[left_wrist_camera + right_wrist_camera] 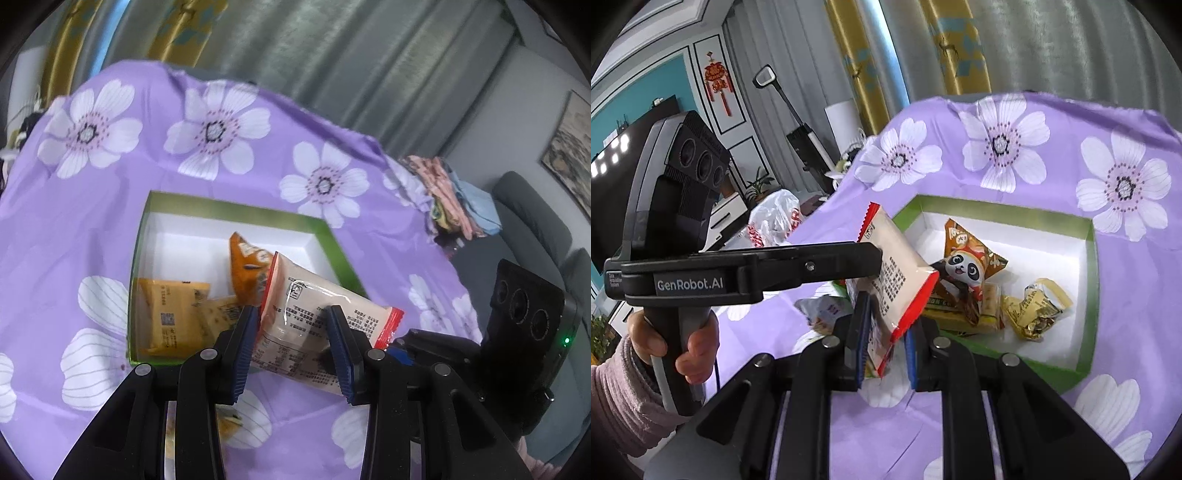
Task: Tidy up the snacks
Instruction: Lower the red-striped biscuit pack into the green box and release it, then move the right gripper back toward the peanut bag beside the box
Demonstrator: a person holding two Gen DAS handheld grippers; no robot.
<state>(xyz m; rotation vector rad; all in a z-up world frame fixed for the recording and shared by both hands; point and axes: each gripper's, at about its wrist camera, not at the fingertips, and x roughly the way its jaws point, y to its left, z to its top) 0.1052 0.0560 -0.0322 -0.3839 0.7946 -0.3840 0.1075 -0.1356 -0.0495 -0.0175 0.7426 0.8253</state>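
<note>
My left gripper [291,349] is clamped across the middle of a beige, red-edged snack packet [321,317], held tilted above the near edge of the green box [236,212]. My right gripper [884,350] also pinches that packet's lower end. The packet looks light, crinkly and slippery, so I judge a mid-body hold safest.

Our left gripper [293,347] reaches forward, its blue-padded fingers [243,350] parted yet pressing both sides of what they carry. Our right gripper [884,343] points the same way just beside it, fingers [858,339] parted, with the same load between them. Our left hand [679,343], in a pink sleeve, wraps its handle.
</note>
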